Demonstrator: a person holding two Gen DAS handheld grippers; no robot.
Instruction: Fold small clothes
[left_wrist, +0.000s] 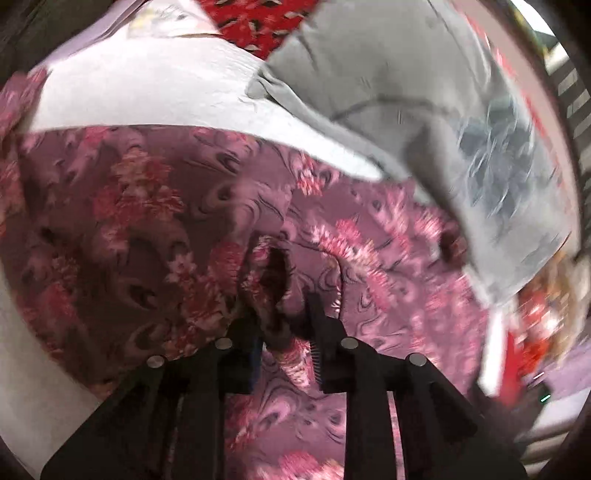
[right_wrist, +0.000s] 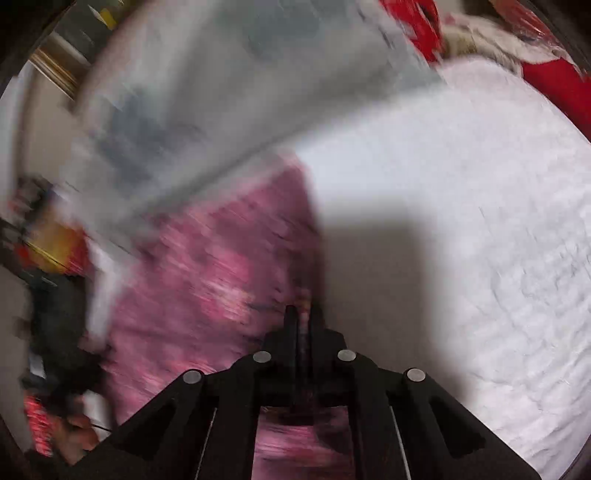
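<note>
The left gripper (left_wrist: 280, 295) holds a bunched fold of the pink flowered garment (left_wrist: 155, 206) between its two black fingers; the jaws stand narrow, with the cloth squeezed in the gap. From this pinch the garment spreads to the left, to the far side and to the right, and it lies on a white textured sheet (left_wrist: 147, 88). Its far edge runs straight across the sheet.

The right gripper (right_wrist: 301, 314) has its fingers almost together, and a thin edge of the same pink flowered garment (right_wrist: 218, 266) is caught between them. In the right wrist view the cloth stretches from the grip to the left and to the far side. This view is strongly blurred, so the pattern is not readable there. The white sheet (right_wrist: 461, 192) fills the right side, with a dark shadow just beside the gripper.

A grey cloth with a dark flower print (left_wrist: 424, 118) lies at the far right in the left wrist view and overlaps the far right corner of the garment. It shows also at the far left of the right wrist view. A red flowered fabric (left_wrist: 258, 22) is at the far edge, beyond the sheet.
</note>
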